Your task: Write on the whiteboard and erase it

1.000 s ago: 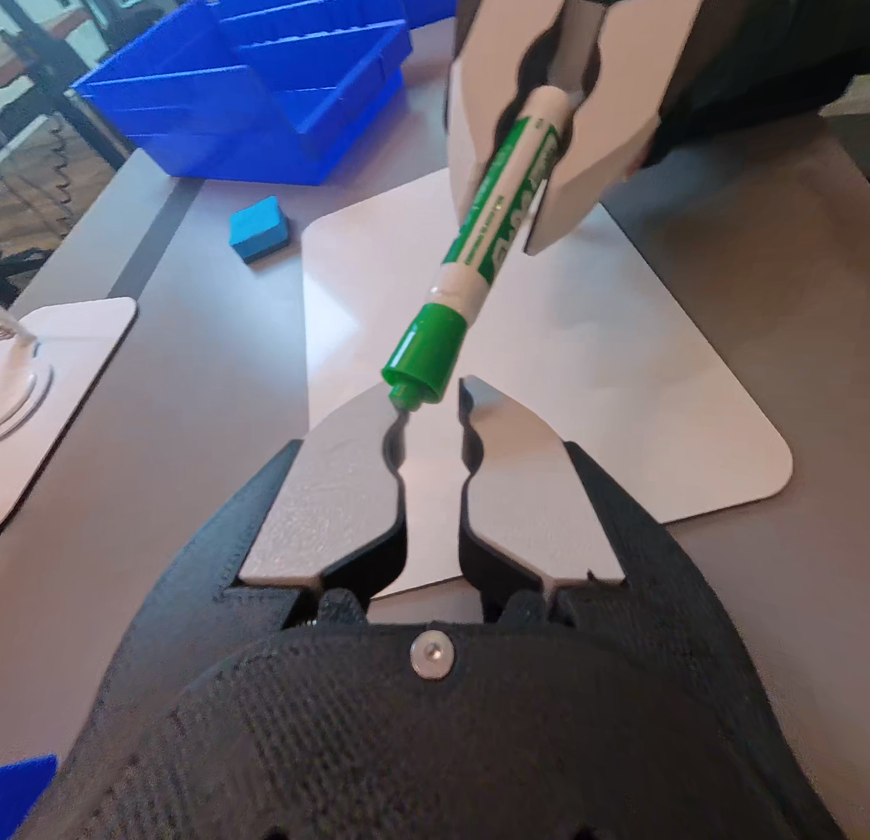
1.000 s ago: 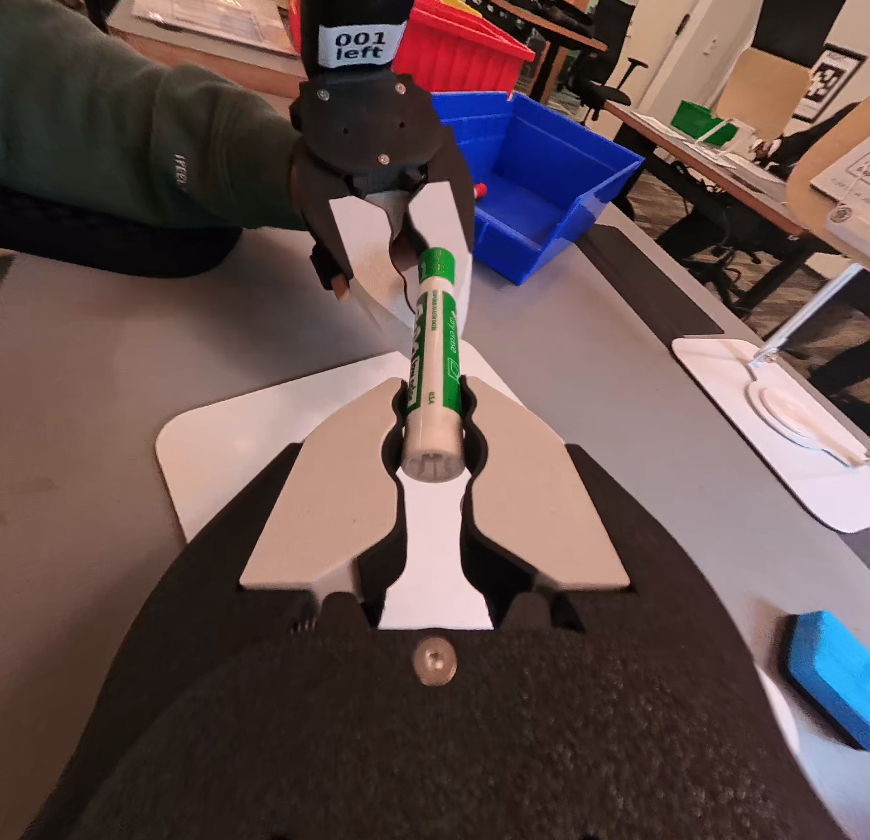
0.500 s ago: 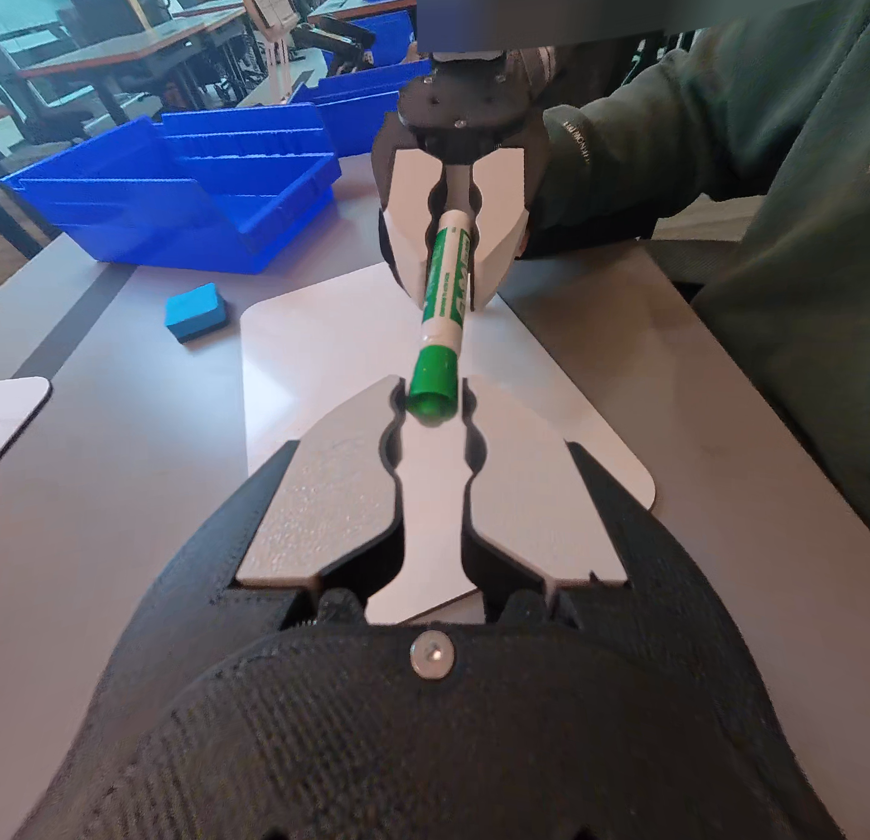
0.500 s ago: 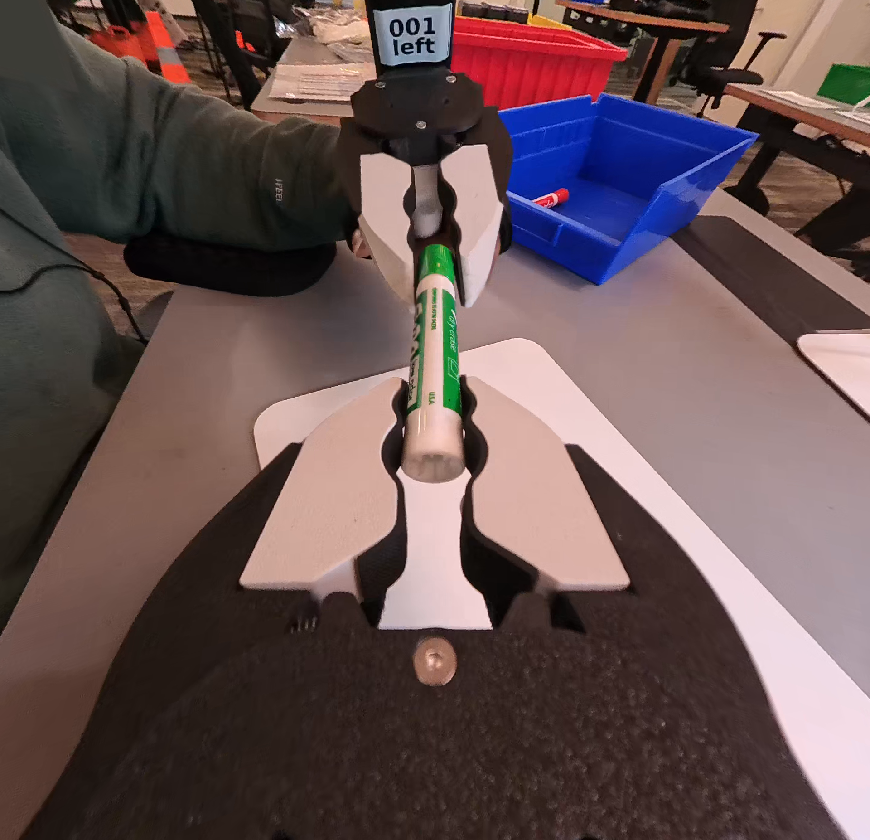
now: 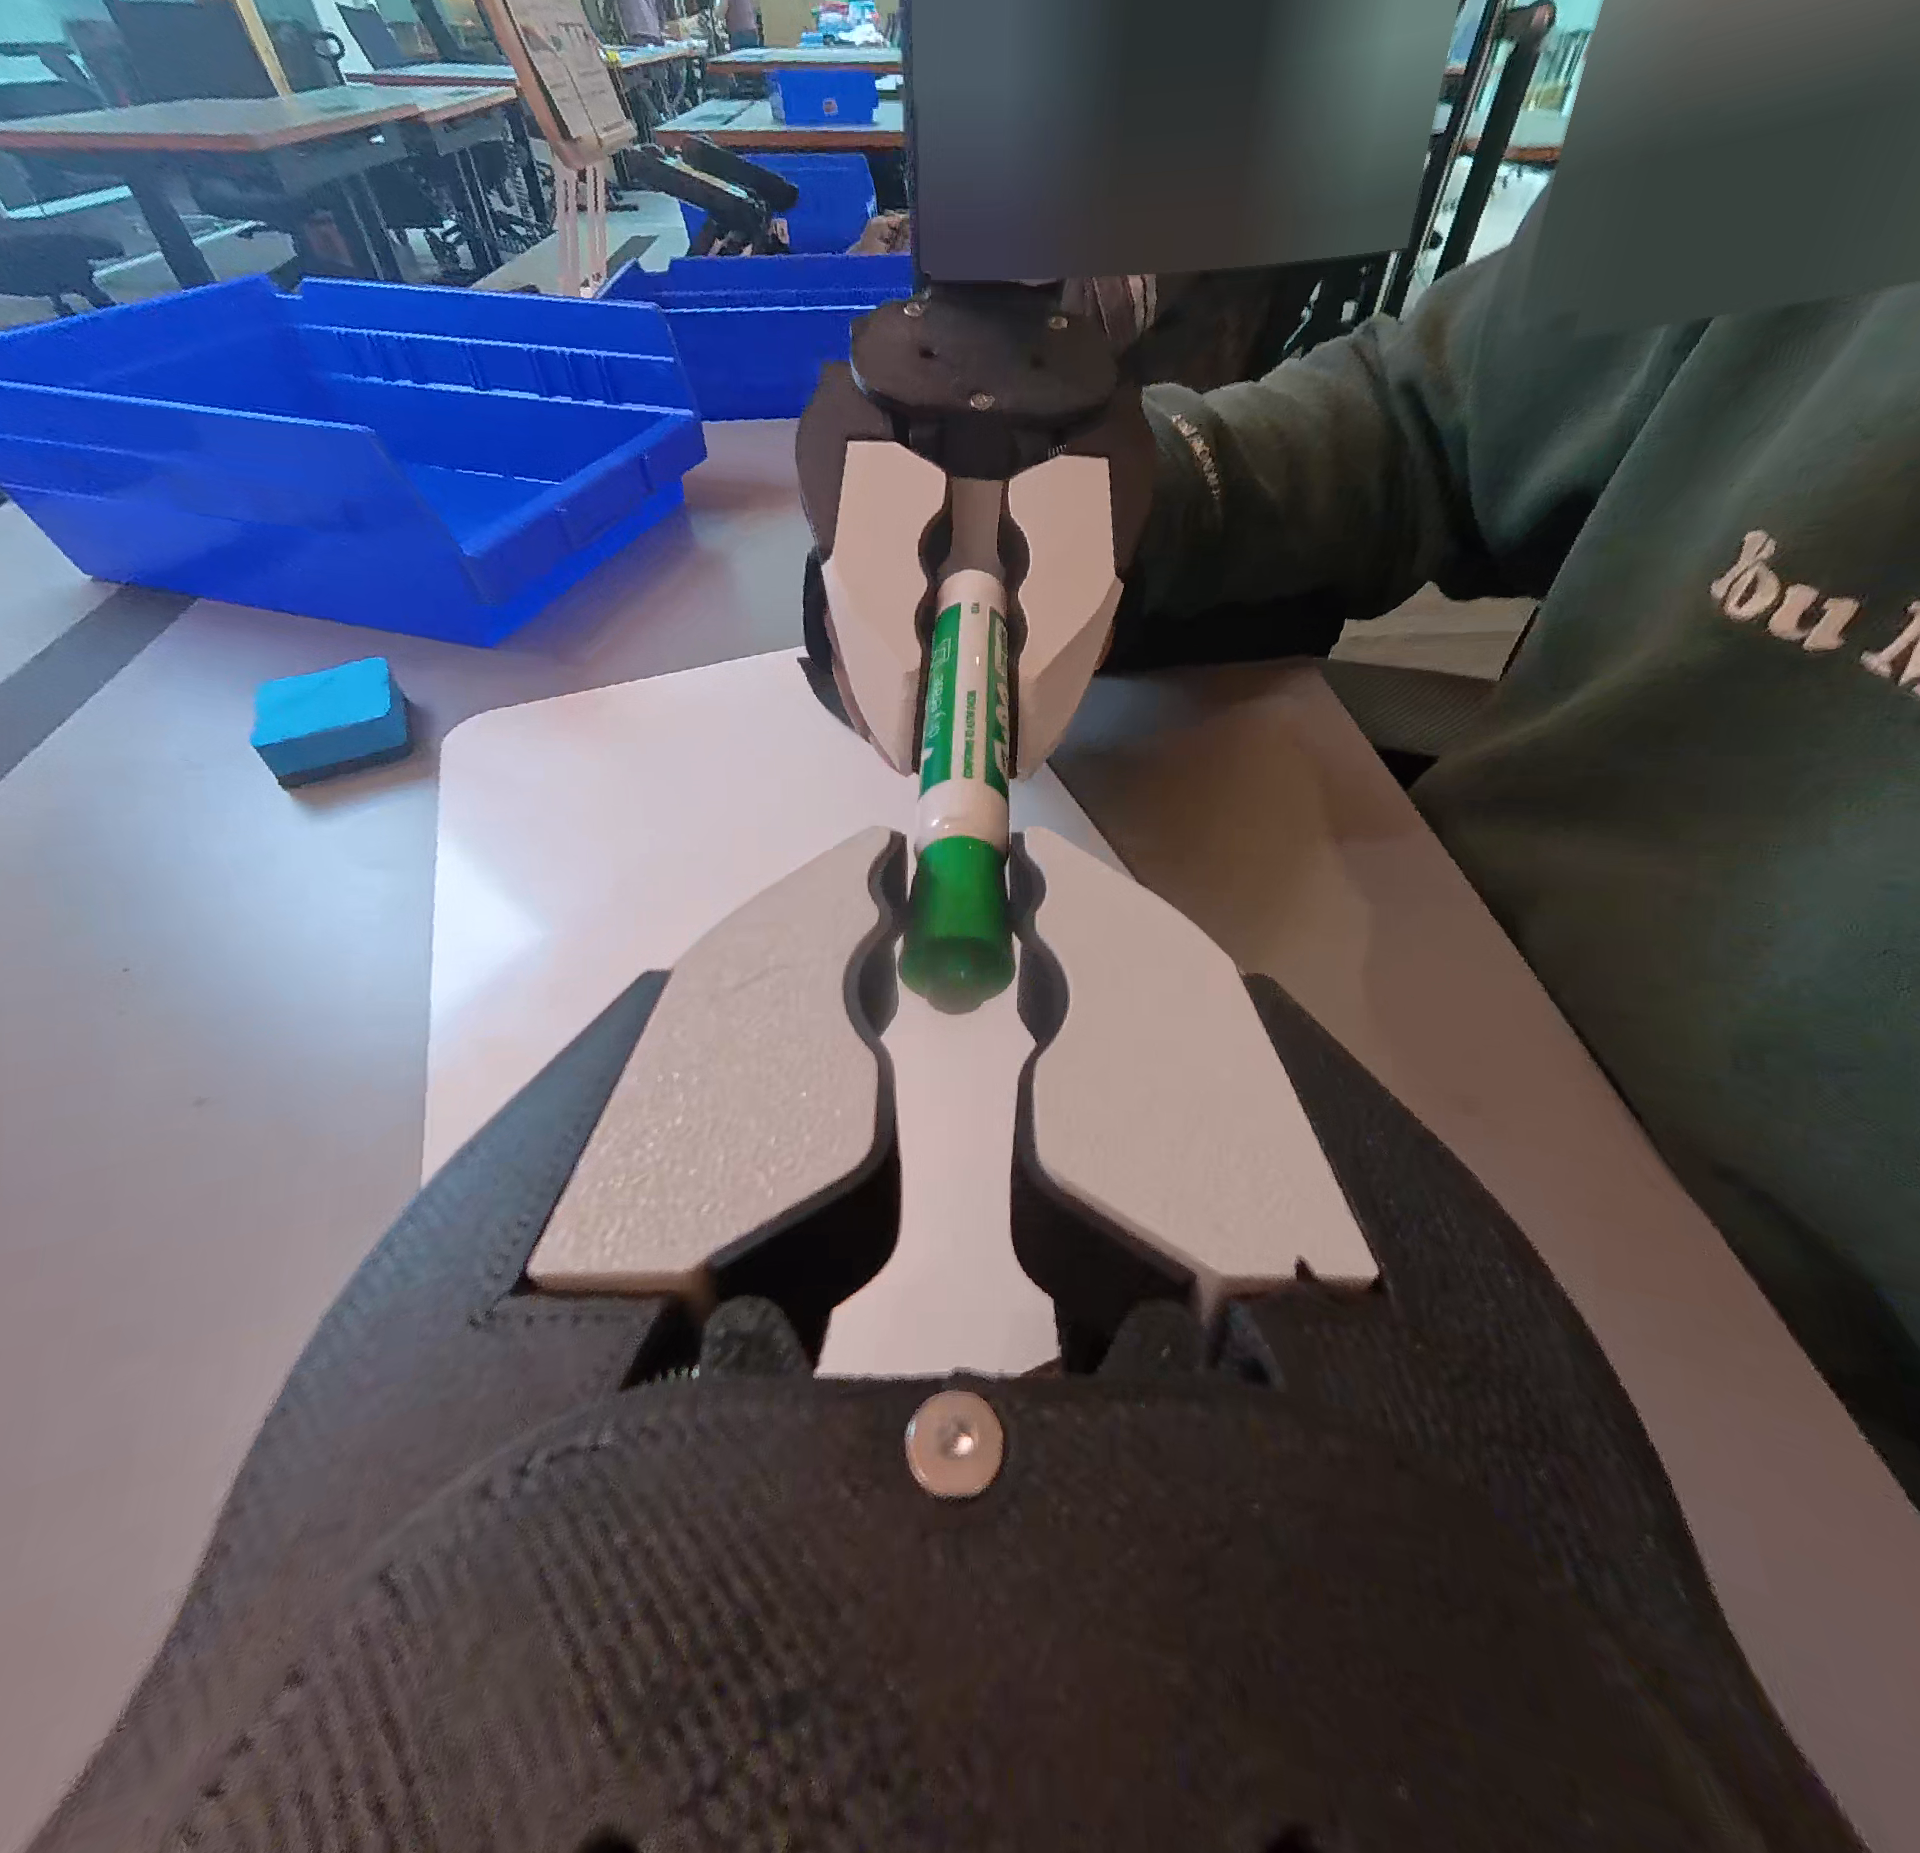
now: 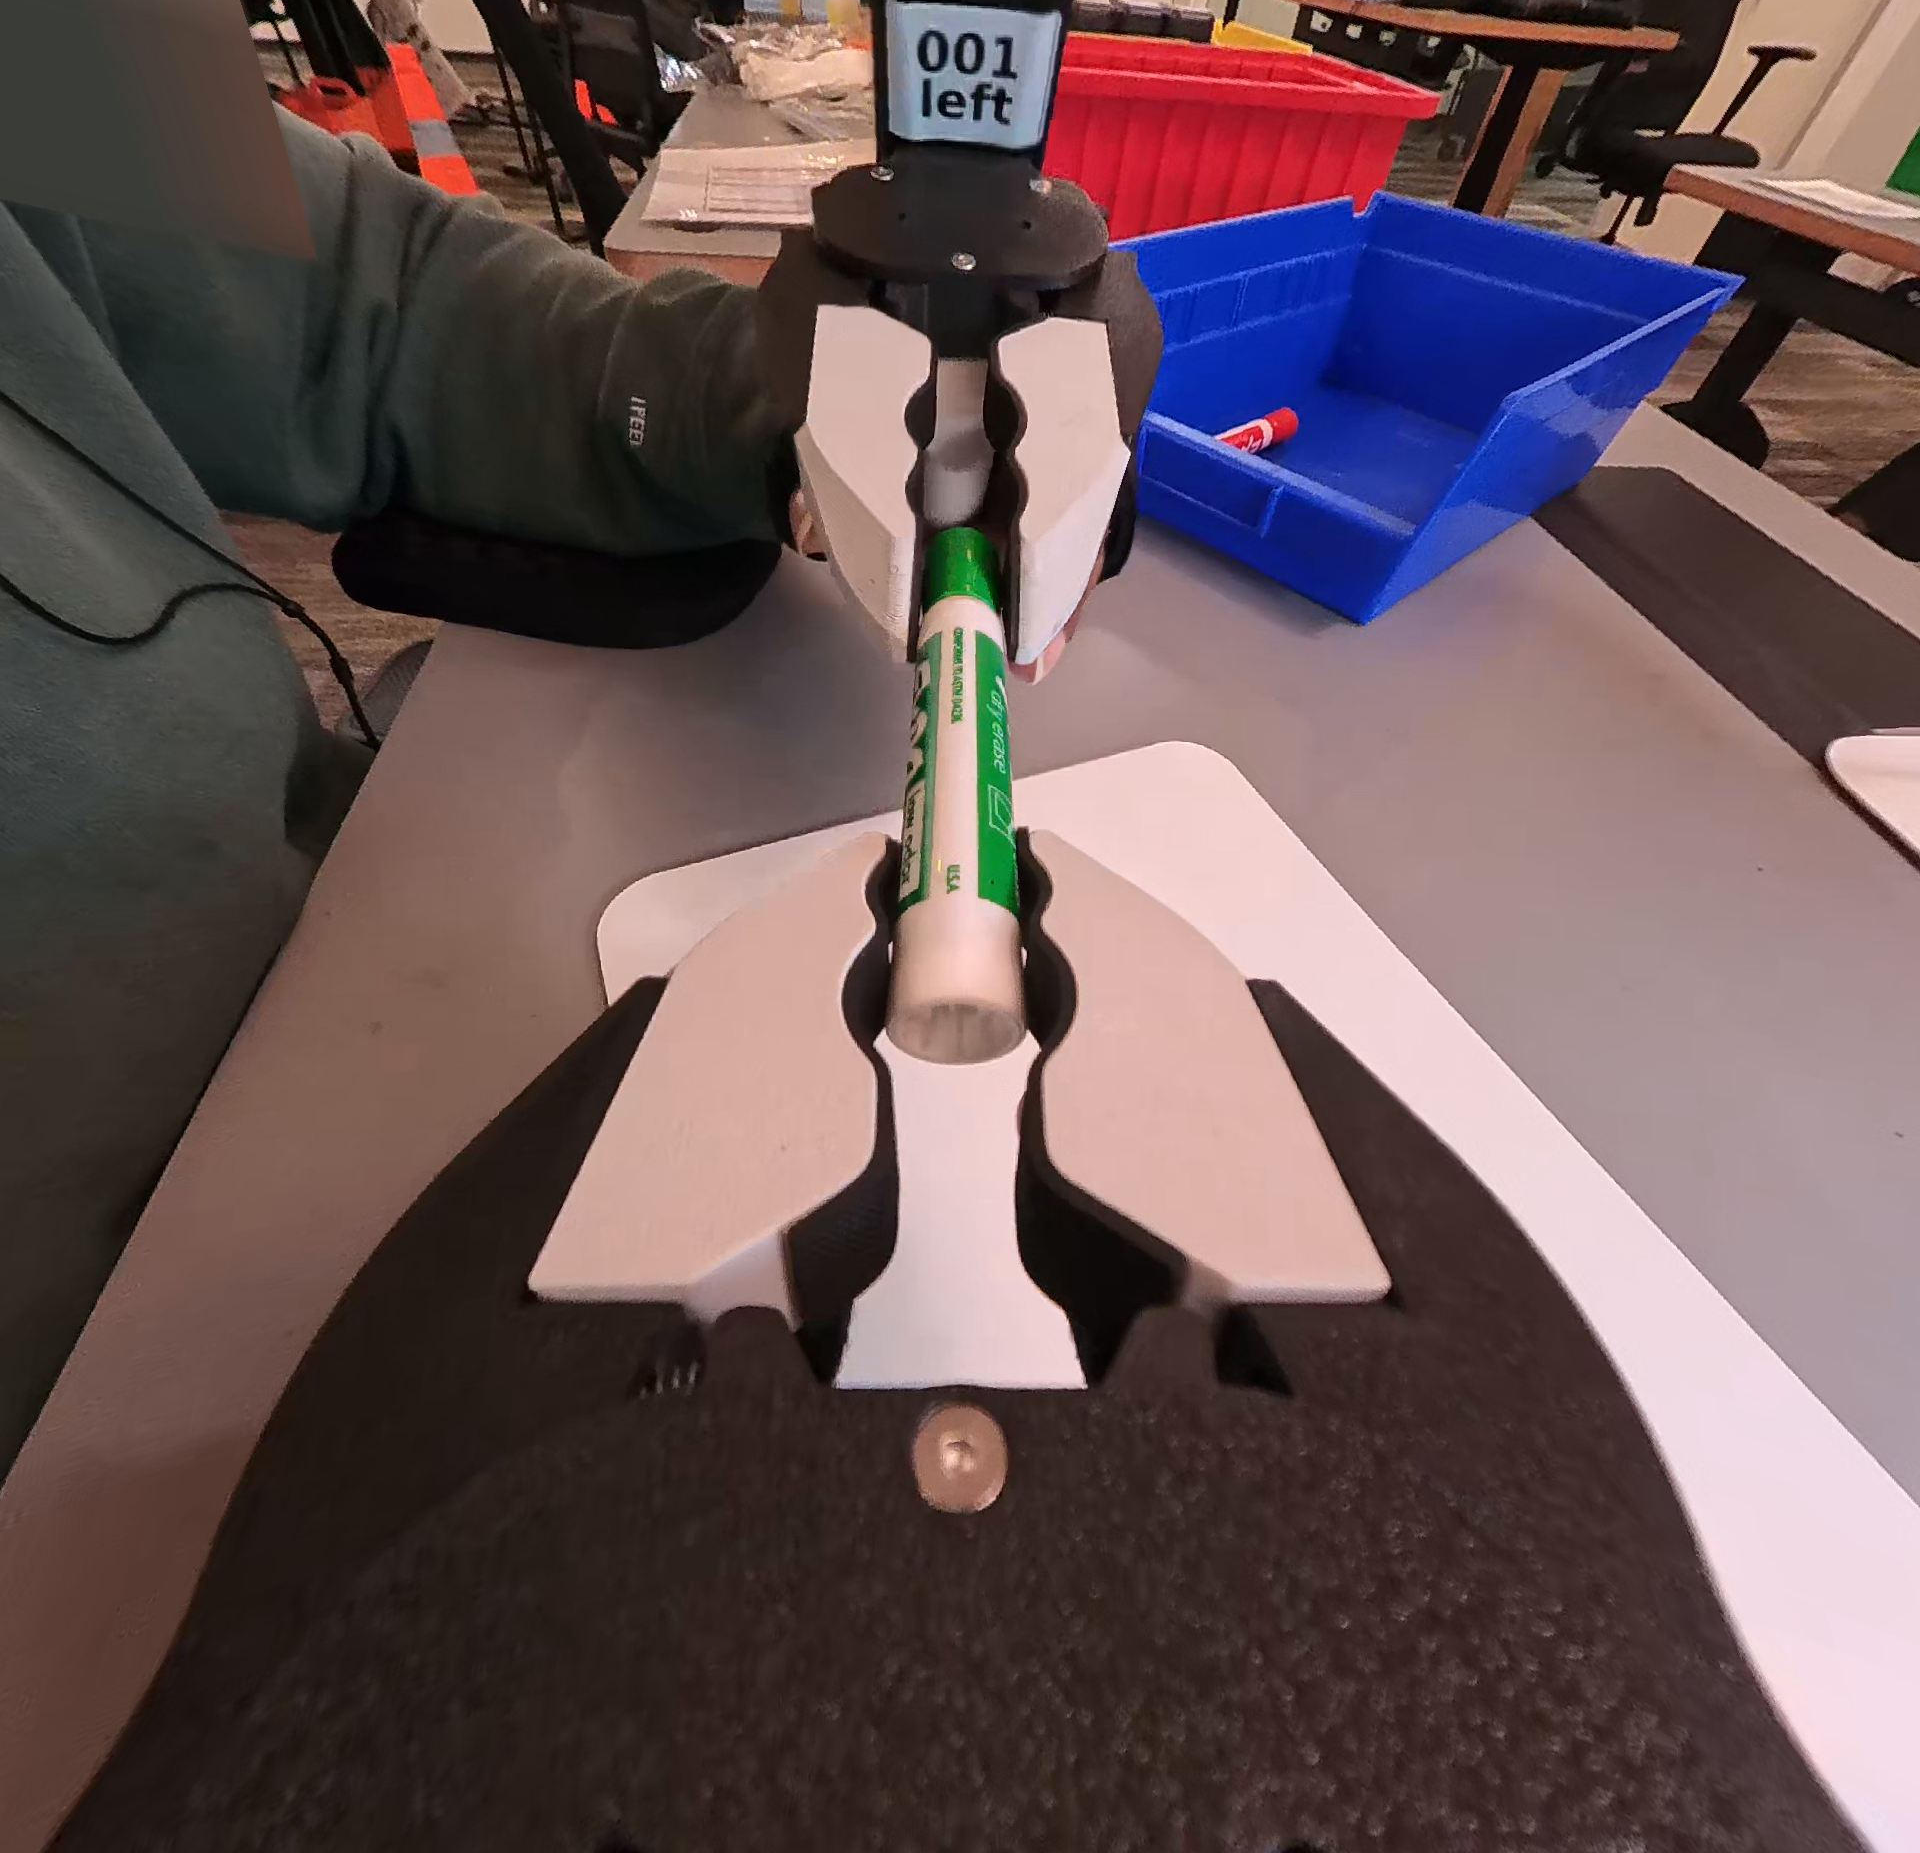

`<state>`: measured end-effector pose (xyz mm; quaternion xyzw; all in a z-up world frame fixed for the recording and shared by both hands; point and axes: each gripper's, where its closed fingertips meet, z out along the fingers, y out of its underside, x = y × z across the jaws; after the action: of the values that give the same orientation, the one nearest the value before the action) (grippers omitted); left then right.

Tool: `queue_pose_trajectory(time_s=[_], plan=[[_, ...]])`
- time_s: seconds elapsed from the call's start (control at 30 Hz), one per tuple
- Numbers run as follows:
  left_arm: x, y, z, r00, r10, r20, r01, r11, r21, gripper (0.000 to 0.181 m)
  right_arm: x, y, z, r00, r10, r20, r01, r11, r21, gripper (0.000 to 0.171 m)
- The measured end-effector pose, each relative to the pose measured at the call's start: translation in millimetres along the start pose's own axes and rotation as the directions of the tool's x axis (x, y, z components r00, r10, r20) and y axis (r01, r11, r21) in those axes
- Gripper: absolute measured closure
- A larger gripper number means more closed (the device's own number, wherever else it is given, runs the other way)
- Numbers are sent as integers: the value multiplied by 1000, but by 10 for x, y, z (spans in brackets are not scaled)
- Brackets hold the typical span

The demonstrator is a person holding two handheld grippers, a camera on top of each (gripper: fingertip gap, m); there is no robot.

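L gripper [image 5: 956, 930], black printed body w/ grey finger plates: jaws set around the green cap [image 5: 956, 920] of a white-barrelled green dry-erase marker [image 5: 964, 723]. Cap sits in the first notch back from the tips, its end pointing toward the cam. Plates look to touch the cap on both sides, but a firm clamp can't be confirmed from either view.

R gripper [image 6: 954, 930], same build: jaws clamped on the marker's white butt end [image 6: 954, 993], barrel seated in the notch near the tips, open end of the barrel facing the cam. Marker [image 6: 961, 764] runs straight out ahead between the tips and up to the L gripper [image 6: 961, 567] facing it, so the two tools meet nose to nose w/ the pen bridging them, held above the board.

Below both jaws: flat white whiteboard w/ rounded corners [image 5: 644, 847] on a grey table [image 5: 208, 1024].

Farther out, L of the L jaws: small blue foam eraser [image 5: 330, 704] on the table, just off the board's edge. Beyond it, blue plastic bin [image 5: 343, 473]. R of the L jaws: dark green sleeve [image 5: 1351, 494] behind the R gripper.

From the R cam, ahead-R of the jaws: blue bin [image 6: 1455, 432] w/ a red marker [image 6: 1259, 432] inside; red bin [image 6: 1226, 141] behind.
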<state>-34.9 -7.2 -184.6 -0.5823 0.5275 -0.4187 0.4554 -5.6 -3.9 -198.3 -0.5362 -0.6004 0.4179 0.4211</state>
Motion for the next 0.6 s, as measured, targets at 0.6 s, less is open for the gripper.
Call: queue_pose_trajectory(time_s=[0.6], plan=[[171, -94, 247, 914, -357, -194, 381, 919, 104, 163, -140, -208, 97, 988, -133, -76, 140, 987, 82, 141]])
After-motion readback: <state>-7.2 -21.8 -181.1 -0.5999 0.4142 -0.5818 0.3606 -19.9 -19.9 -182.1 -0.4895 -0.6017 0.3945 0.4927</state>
